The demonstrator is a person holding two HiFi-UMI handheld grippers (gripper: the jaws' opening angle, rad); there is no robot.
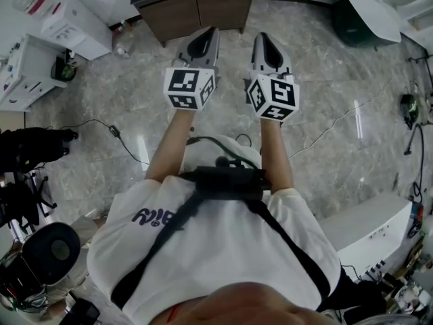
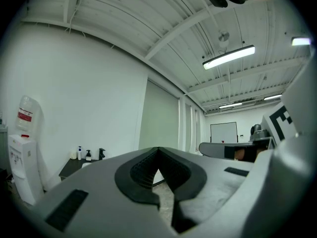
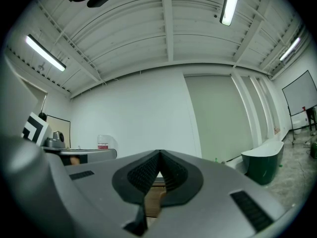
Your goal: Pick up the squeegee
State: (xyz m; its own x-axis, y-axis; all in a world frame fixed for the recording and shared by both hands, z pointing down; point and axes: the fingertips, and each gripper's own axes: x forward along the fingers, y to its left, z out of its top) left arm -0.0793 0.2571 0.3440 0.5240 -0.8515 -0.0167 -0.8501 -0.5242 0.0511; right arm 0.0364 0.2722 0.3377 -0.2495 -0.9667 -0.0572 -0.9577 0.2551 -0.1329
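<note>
Grey matte plastic left gripper (image 1: 205,40) and right gripper (image 1: 266,45) in your hands: ribbed black rubber pads (image 2: 143,170) closed tip to tip, nothing gripped. Both over glossy grey veined marble floor (image 1: 325,80), facing brown wooden cabinet (image 1: 203,12). Squeegee: no view shows it.

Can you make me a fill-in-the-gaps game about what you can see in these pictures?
1. The left gripper and the right gripper both have their jaws ____, with nothing between them.
2. The cabinet ahead of the grippers has ____ wooden doors.
3. The person's shirt is ____, with black straps across it.

Missing words: shut; brown; white.
</note>
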